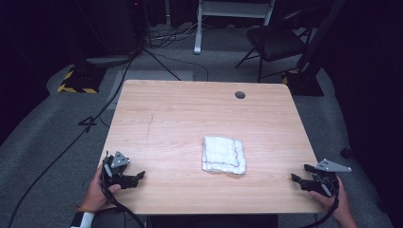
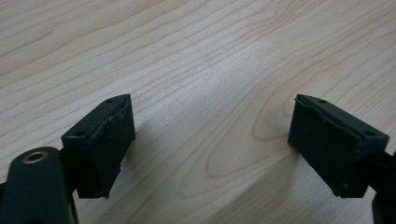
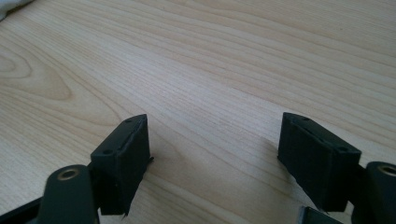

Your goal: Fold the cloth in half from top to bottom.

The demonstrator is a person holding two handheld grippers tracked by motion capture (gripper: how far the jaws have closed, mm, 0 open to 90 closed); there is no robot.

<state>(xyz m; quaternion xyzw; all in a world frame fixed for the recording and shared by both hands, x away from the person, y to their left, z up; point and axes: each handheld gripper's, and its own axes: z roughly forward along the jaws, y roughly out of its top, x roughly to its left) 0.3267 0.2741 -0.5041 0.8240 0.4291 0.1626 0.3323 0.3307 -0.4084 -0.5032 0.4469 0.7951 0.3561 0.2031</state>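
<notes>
A folded white cloth [image 1: 224,155] with a dark stitched edge lies flat near the middle of the wooden table [image 1: 190,114]. My left gripper [image 1: 140,176] rests at the table's front left corner, held by a hand, its jaws wide apart with nothing between them. In the left gripper view [image 2: 210,140] bare wood shows between the two black pads. My right gripper [image 1: 299,173] sits at the front right corner, also open and empty, and in the right gripper view [image 3: 215,154] there is bare wood between its pads. A corner of the cloth [image 3: 11,7] peeks in at the top left there.
A round grommet hole [image 1: 240,95] sits near the table's far edge. Beyond the table stand a black chair [image 1: 275,42], a white frame leg [image 1: 198,28] and floor cables [image 1: 95,118]. Dark curtains close both sides.
</notes>
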